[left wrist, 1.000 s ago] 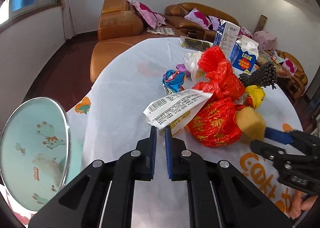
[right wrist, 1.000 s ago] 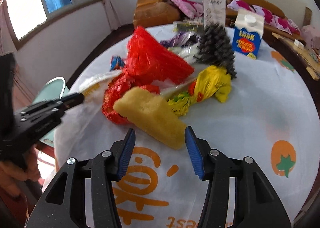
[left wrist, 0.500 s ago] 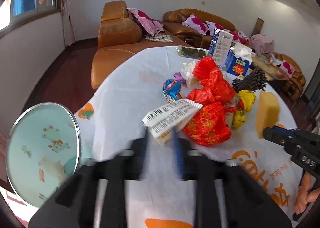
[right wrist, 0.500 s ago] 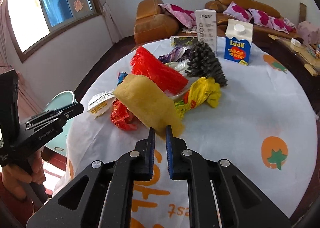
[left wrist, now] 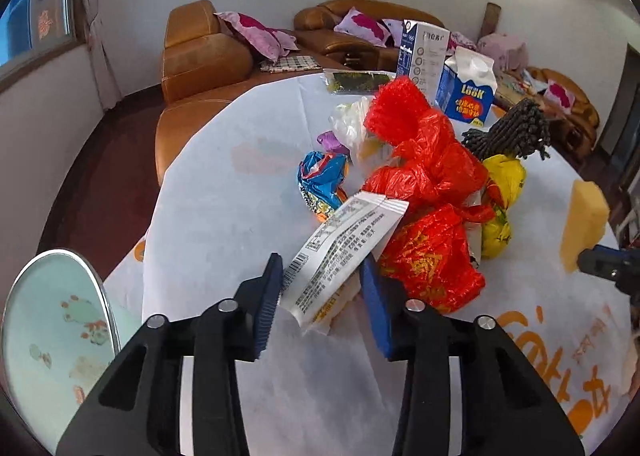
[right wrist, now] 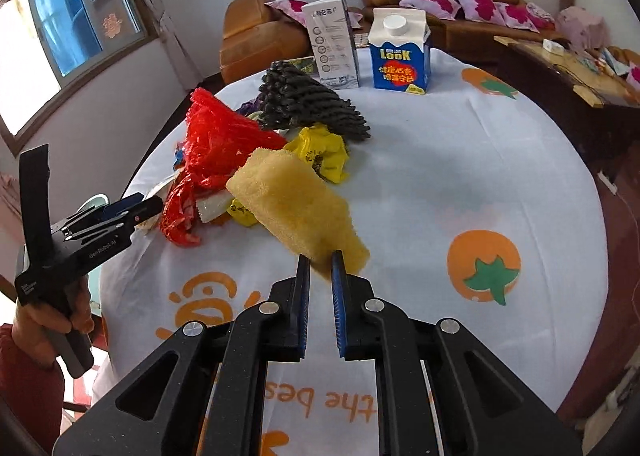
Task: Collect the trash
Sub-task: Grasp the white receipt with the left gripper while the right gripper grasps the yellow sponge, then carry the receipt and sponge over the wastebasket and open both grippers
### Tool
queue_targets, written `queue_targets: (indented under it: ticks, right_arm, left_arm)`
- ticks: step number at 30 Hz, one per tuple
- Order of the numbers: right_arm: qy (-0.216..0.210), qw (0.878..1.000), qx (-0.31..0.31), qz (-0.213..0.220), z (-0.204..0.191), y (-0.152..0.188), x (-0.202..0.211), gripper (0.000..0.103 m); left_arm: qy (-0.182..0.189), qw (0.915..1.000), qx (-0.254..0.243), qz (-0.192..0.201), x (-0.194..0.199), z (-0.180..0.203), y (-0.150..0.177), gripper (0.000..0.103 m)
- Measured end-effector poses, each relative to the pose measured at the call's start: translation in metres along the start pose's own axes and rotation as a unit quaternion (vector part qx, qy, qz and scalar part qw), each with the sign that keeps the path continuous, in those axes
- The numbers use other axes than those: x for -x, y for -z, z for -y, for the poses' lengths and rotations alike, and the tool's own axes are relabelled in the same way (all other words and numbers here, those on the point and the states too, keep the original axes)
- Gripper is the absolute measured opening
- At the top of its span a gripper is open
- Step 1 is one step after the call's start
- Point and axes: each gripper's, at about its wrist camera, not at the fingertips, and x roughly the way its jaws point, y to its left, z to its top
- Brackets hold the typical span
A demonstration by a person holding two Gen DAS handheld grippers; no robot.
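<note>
A heap of trash lies on the round white table (left wrist: 224, 215): red plastic bags (left wrist: 428, 171), a yellow bag (left wrist: 504, 183), a blue wrapper (left wrist: 320, 179), a black bristly piece (left wrist: 508, 131). My left gripper (left wrist: 322, 288) is open, its jaws either side of a white barcode wrapper (left wrist: 344, 252) that lies at the heap's near edge. My right gripper (right wrist: 320, 260) is shut on a yellow sponge (right wrist: 296, 203) and holds it above the table; the sponge also shows in the left wrist view (left wrist: 584, 223).
A blue LOOK carton (right wrist: 400, 51) and a white box (right wrist: 332, 43) stand at the table's far side. A pale green round bin (left wrist: 52, 336) sits below the table's left edge. Brown sofas (left wrist: 200, 51) stand behind.
My right gripper closed on the yellow sponge and lifted it off the table. My left gripper opened and moved forward around the white barcode wrapper.
</note>
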Motion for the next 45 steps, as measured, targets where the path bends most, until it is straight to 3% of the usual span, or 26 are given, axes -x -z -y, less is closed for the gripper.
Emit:
queue_targets:
  ticks: [3,14,26,36,45]
  right_arm:
    - [-0.006,1.0,0.006,0.005,-0.009,-0.001,0.002,0.012]
    - [-0.045,0.998,0.029,0.023,-0.058,-0.01,0.011,0.012]
    - [-0.093,0.992,0.081,0.021,-0.129,-0.019,0.002,0.012]
    - [-0.134,0.984,0.121,0.007,-0.189,-0.019,-0.013,0.012]
    - [-0.161,0.975,0.156,-0.012,-0.243,-0.016,-0.032,0.012]
  left_arm:
    - [-0.011,0.9998,0.015,0.01,0.015,-0.004,0.002,0.023]
    - [-0.037,0.9942,0.081,0.061,0.094,-0.045,0.022,0.023]
    - [-0.128,0.9786,0.144,0.073,0.144,-0.115,0.058,0.023]
    - [-0.173,0.9676,0.174,0.061,0.154,-0.153,0.082,0.023]
    - [-0.189,0.9627,0.191,0.032,0.141,-0.17,0.089,0.023]
